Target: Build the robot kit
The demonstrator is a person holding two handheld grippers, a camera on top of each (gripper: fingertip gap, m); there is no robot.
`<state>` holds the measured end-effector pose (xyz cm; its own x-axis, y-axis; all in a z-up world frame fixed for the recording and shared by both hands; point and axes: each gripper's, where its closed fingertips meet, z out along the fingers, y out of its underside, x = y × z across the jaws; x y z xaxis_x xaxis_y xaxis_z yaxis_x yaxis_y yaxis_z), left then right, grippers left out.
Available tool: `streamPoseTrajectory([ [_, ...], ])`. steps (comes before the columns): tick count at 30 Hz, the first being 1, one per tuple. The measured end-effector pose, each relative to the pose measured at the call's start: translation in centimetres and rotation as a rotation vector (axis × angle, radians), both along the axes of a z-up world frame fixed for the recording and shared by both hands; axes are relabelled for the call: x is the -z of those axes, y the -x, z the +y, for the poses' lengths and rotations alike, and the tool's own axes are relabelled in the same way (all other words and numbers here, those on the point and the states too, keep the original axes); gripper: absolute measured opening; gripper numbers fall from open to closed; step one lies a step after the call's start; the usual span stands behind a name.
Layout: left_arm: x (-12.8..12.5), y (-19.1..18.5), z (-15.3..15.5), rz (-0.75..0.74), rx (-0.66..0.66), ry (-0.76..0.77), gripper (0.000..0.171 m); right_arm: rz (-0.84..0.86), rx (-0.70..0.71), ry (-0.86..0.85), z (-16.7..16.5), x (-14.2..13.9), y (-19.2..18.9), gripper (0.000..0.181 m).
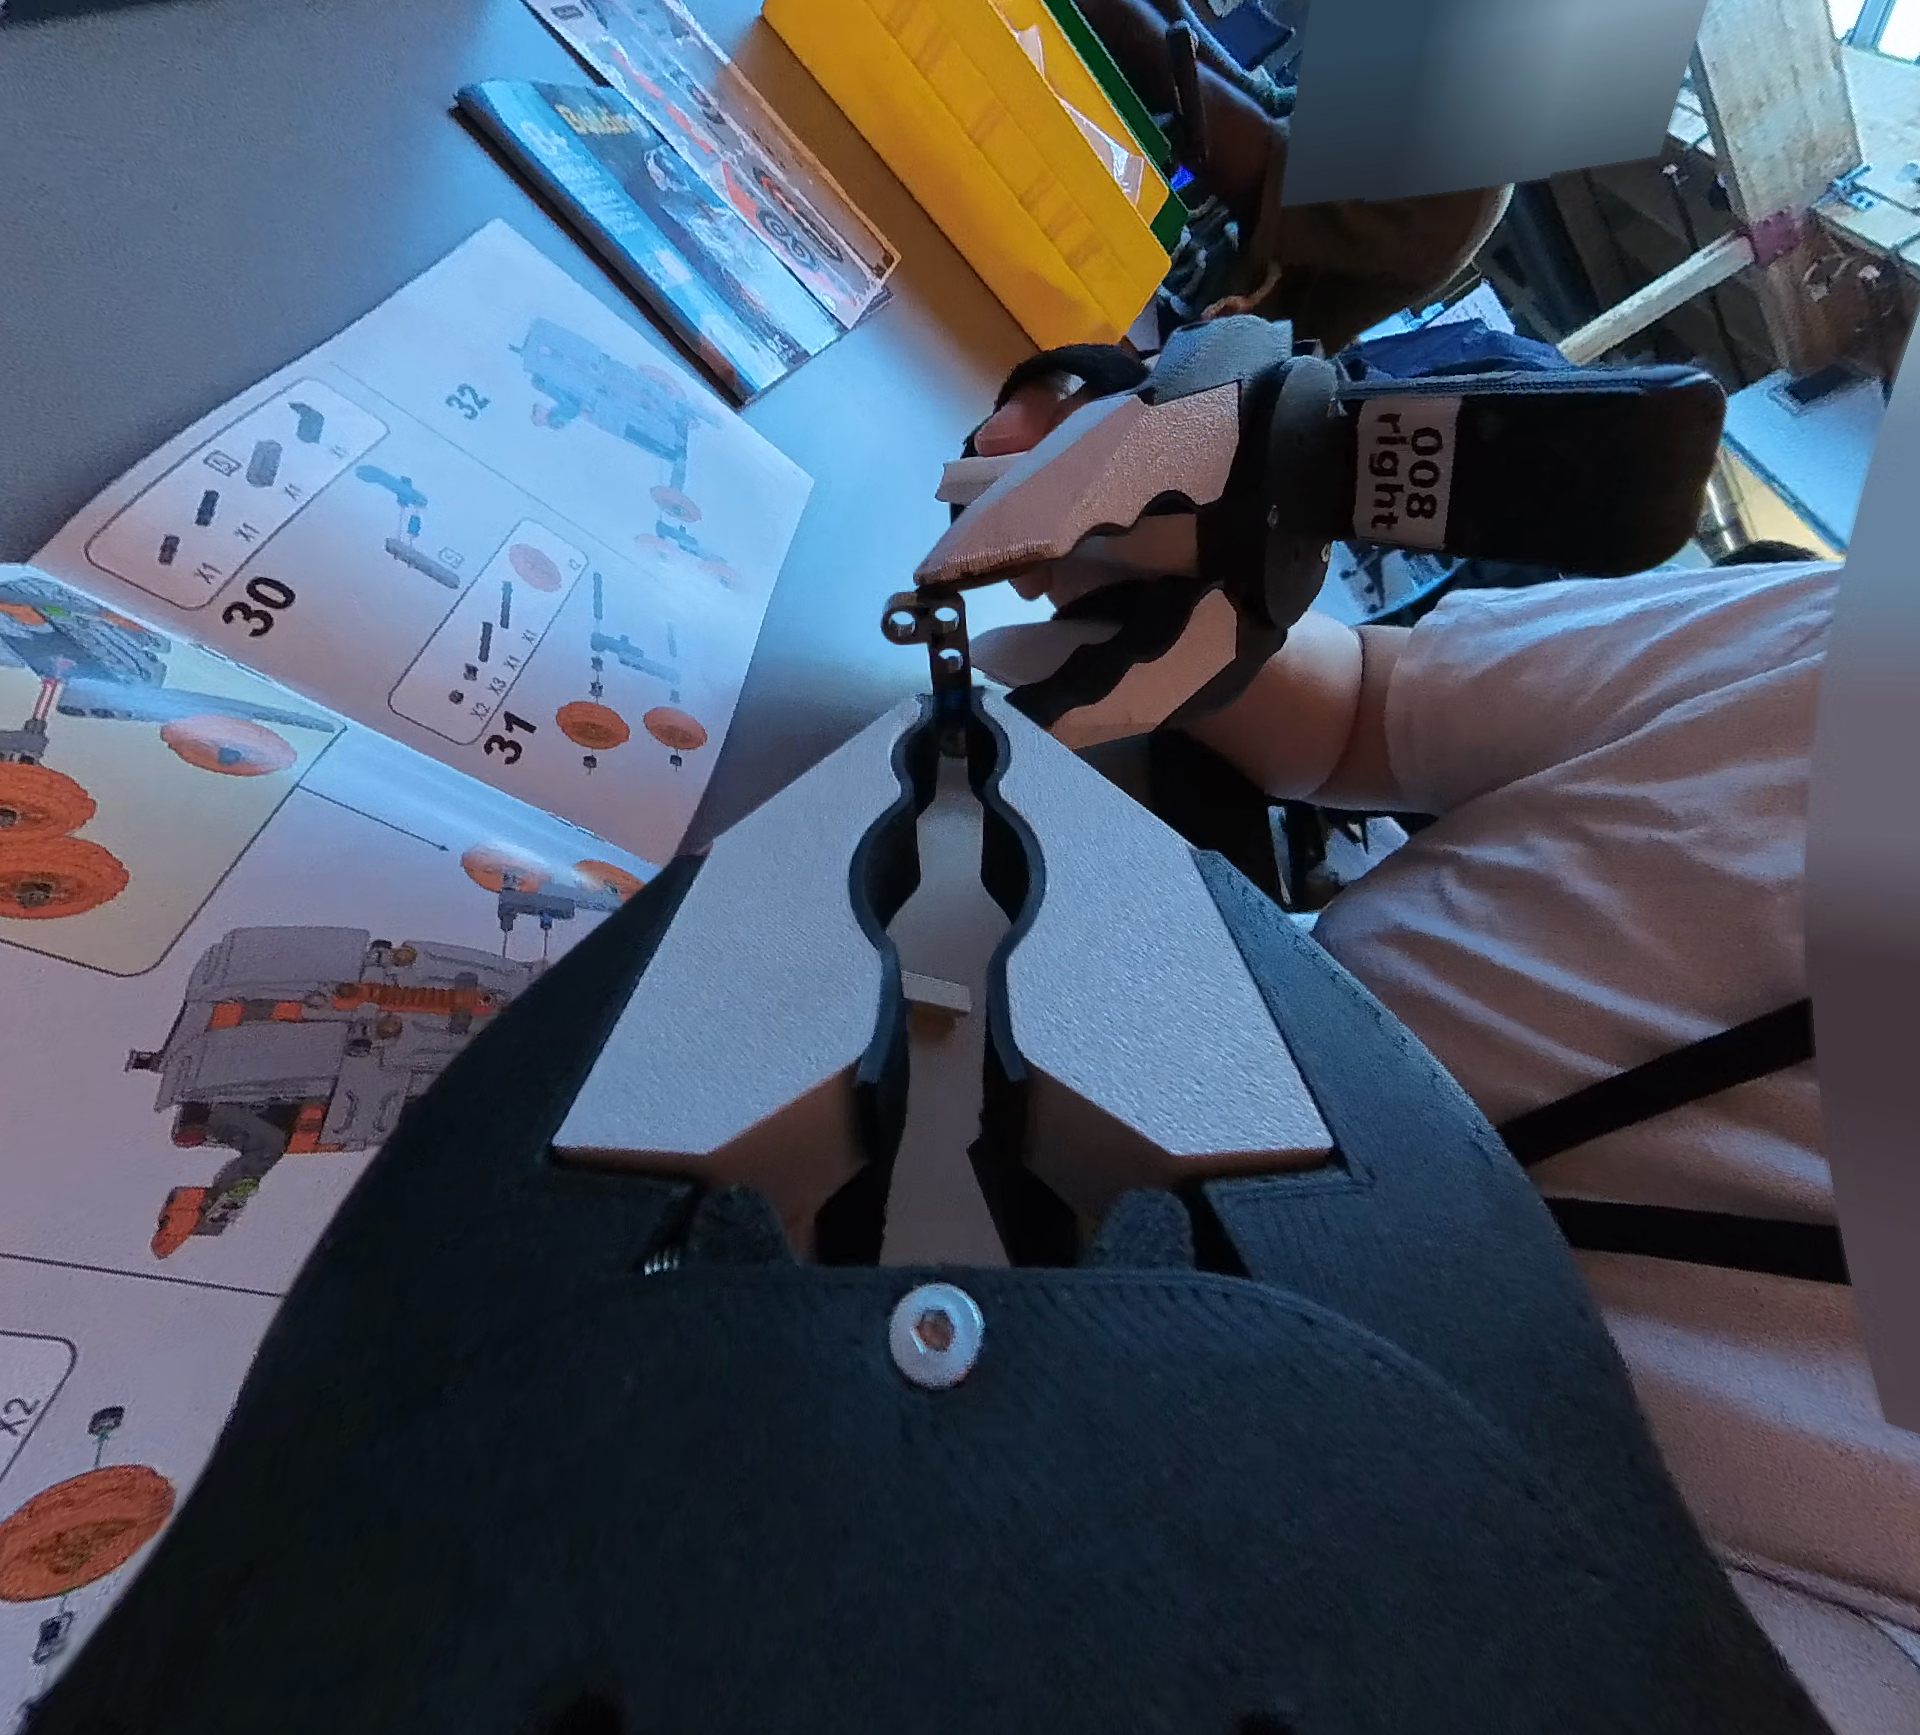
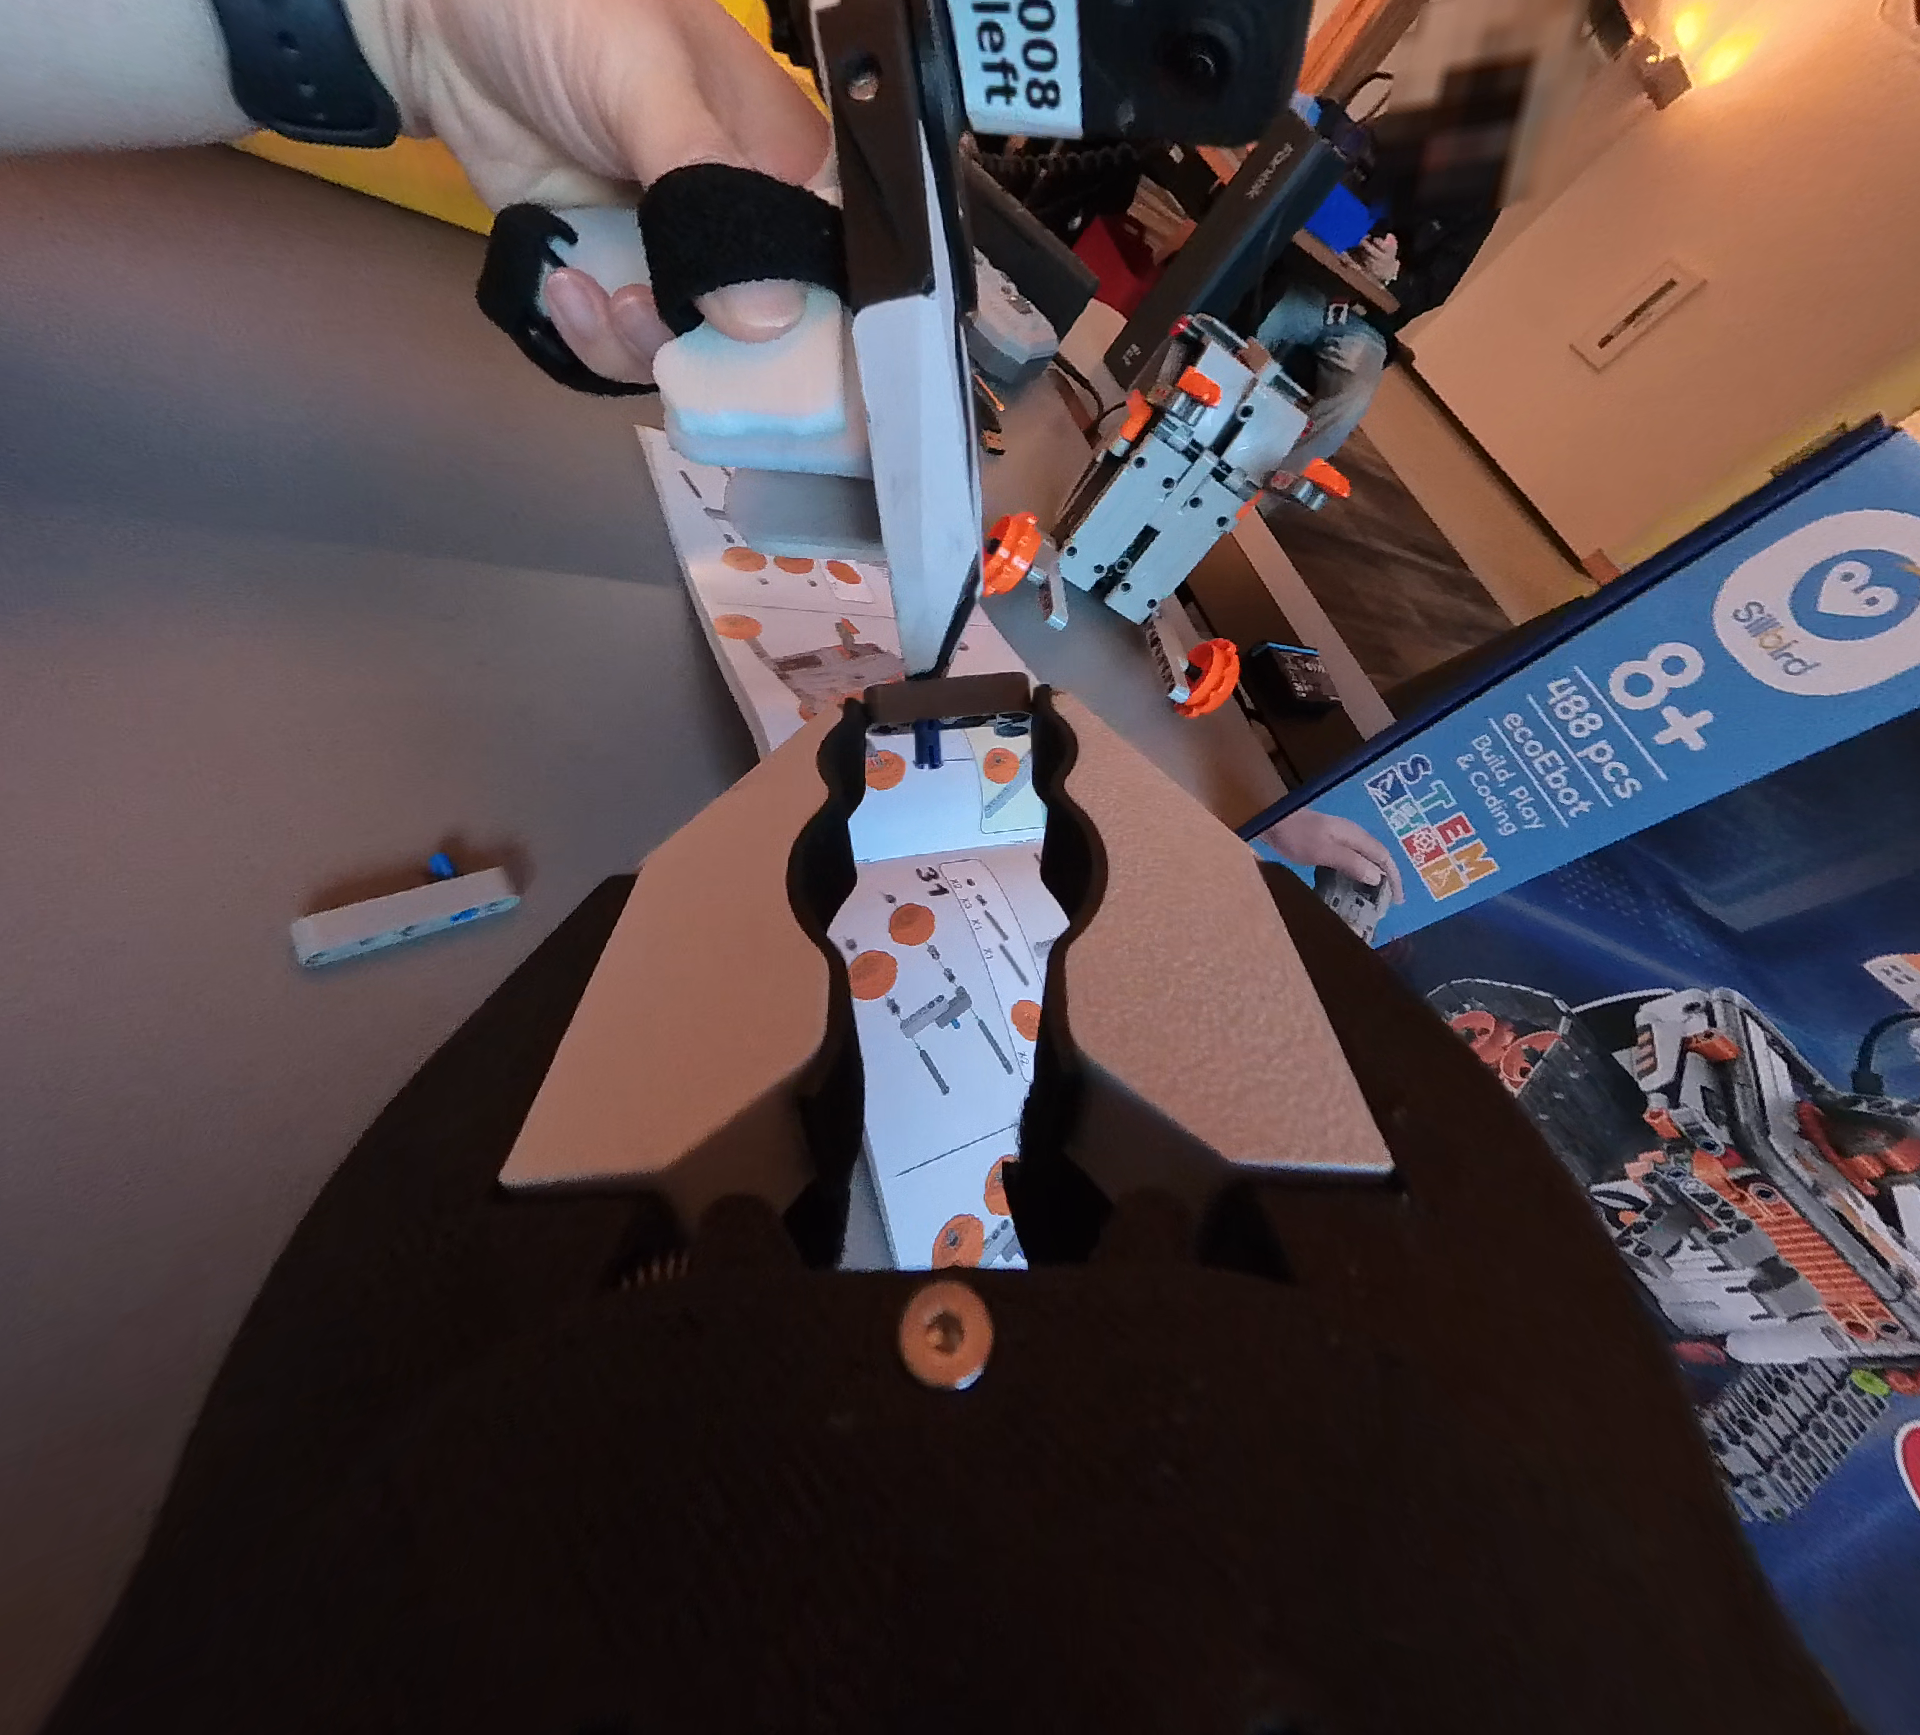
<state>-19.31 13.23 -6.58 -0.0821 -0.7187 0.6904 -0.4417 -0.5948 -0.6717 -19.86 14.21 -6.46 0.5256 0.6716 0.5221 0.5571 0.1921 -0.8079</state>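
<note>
A small dark angled beam (image 1: 928,636) with round holes is held in the air between both grippers. My left gripper (image 1: 951,717) is shut on the beam's lower end, where a blue pin (image 1: 951,729) shows between the tips. My right gripper (image 1: 935,589) pinches the beam's upper arm from the right. In the right wrist view my right gripper (image 2: 945,709) is shut on the beam (image 2: 945,696), seen end-on, with the blue pin (image 2: 928,743) just below it. The left gripper (image 2: 935,646) comes down onto the beam from above.
An open instruction sheet (image 1: 416,594) lies under the grippers on the grey table (image 1: 260,158). Booklets (image 1: 707,189) and a yellow bin (image 1: 966,96) stand behind. A grey beam with blue pins (image 2: 405,922), a grey-and-orange model (image 2: 1174,480) and the kit box (image 2: 1662,1010) are nearby. My left and right fingertips are right by each other.
</note>
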Motion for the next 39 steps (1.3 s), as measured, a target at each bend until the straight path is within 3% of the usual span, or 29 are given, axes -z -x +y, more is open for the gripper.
streamPoseTrajectory([
  [5,0.1,0.3,-0.3,0.014,0.022,-0.021,0.002,-0.003,-0.018,-0.012,-0.2,0.0,0.2,0.032],
  [11,-0.4,0.8,0.6,-0.002,-0.014,-0.049,0.002,0.089,-0.067,-0.013,-0.7,-1.6,0.0,0.058],
  [14,-1.2,1.9,1.7,-0.036,-0.072,-0.050,0.002,0.072,-0.233,0.165,-3.0,0.2,0.8,0.055],
  [18,-2.6,3.6,3.4,-0.104,-0.168,-0.031,0.001,-0.058,-0.385,0.504,-6.6,5.6,1.6,0.062],
  [24,-5.0,5.2,4.3,-0.209,-0.226,-0.043,0.001,-0.162,-0.435,0.557,-7.9,8.9,3.1,0.057],
  [34,-6.1,6.3,5.0,-0.257,-0.273,-0.043,0.001,-0.131,-0.426,0.654,-7.8,9.7,3.1,0.040],
  [39,-6.7,7.1,5.3,-0.271,-0.305,-0.060,0.001,-0.134,-0.422,0.655,-7.8,9.7,3.1,0.040],
])
